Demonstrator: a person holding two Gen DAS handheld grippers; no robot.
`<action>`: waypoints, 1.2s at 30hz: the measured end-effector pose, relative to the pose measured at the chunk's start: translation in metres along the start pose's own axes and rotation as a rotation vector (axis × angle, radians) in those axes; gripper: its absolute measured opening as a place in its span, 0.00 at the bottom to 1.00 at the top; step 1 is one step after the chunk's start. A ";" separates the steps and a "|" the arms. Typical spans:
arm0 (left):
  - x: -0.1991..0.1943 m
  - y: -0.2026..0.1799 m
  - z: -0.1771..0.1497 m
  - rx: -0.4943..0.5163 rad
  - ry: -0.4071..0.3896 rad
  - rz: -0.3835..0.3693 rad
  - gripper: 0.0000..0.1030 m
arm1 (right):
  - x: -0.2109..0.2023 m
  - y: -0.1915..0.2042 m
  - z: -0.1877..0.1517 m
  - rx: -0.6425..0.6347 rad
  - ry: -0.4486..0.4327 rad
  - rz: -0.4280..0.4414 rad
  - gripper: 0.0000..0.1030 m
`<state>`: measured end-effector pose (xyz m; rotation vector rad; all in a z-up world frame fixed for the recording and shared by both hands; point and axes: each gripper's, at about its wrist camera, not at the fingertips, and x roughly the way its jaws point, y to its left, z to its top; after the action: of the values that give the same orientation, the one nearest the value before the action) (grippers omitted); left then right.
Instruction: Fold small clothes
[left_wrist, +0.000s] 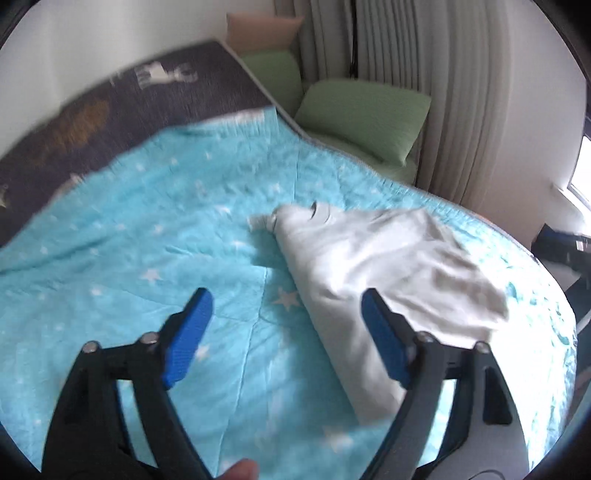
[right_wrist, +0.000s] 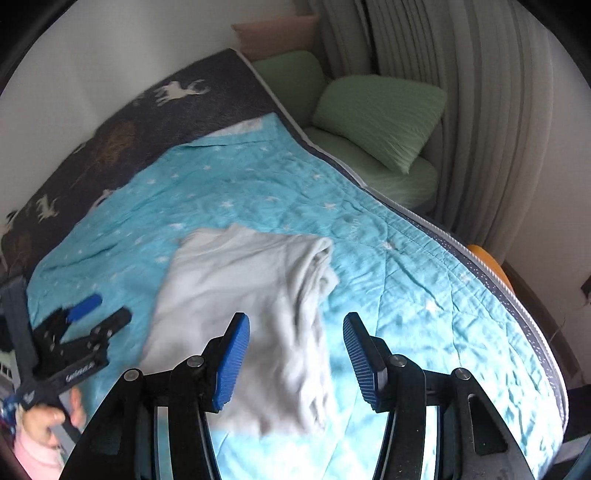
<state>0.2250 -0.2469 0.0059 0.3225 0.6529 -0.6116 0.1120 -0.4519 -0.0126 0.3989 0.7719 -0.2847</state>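
Both grippers hover spread and empty over a bed: the left gripper (left_wrist: 284, 306) with its blue pads (left_wrist: 188, 339) above the turquoise star-print quilt (left_wrist: 147, 229), just left of a folded pale grey garment (left_wrist: 388, 258), and the right gripper (right_wrist: 295, 332) directly above that garment (right_wrist: 243, 295). Green pillows (right_wrist: 380, 114) lie beside grey curtains (right_wrist: 480, 110) beyond the bed.

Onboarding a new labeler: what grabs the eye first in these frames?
A pale grey garment, partly folded, lies mid-bed on a turquoise star-print quilt. Both grippers hover open above it, the right gripper over its near edge, the left gripper off to its left. Green pillows sit at the far end.
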 end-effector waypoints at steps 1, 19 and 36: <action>-0.018 -0.002 0.000 -0.015 -0.021 0.003 0.90 | -0.017 0.009 -0.009 -0.024 -0.016 0.010 0.54; -0.192 -0.050 -0.081 -0.095 -0.075 -0.081 0.99 | -0.184 0.076 -0.150 -0.107 -0.300 -0.149 0.76; -0.222 -0.052 -0.109 -0.101 -0.083 -0.046 0.99 | -0.195 0.080 -0.176 -0.097 -0.279 -0.121 0.77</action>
<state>0.0021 -0.1424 0.0634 0.1870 0.6104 -0.6305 -0.0987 -0.2823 0.0334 0.2147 0.5341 -0.4047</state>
